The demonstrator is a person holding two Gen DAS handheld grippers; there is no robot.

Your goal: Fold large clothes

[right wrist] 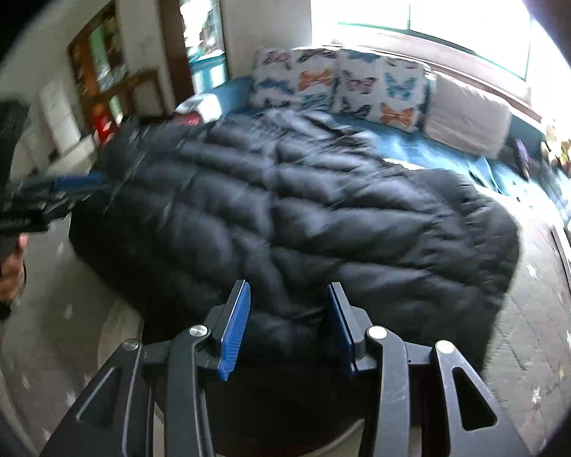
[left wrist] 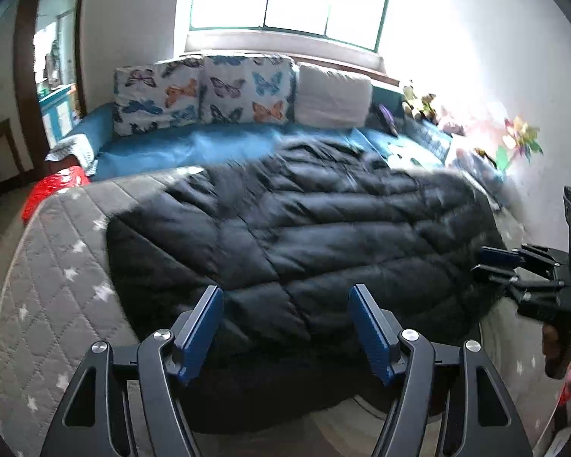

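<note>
A large black quilted down jacket [left wrist: 304, 221] lies spread on a grey star-patterned mattress [left wrist: 57, 266]. It also shows in the right wrist view [right wrist: 285, 209]. My left gripper [left wrist: 285, 304] is open and empty, hovering over the jacket's near edge. My right gripper [right wrist: 289, 304] is open and empty, also over the jacket's near edge. The right gripper appears at the right of the left wrist view [left wrist: 491, 262], beside the jacket's right edge. The left gripper appears at the left of the right wrist view [right wrist: 76, 184], by the jacket's left edge.
Two butterfly pillows [left wrist: 205, 91] and a white pillow [left wrist: 333, 95] stand at the back on a blue sheet [left wrist: 179, 148]. A red item [left wrist: 53, 186] lies at the bed's left. Toys and flowers [left wrist: 514, 141] line the right wall. A window is behind the bed.
</note>
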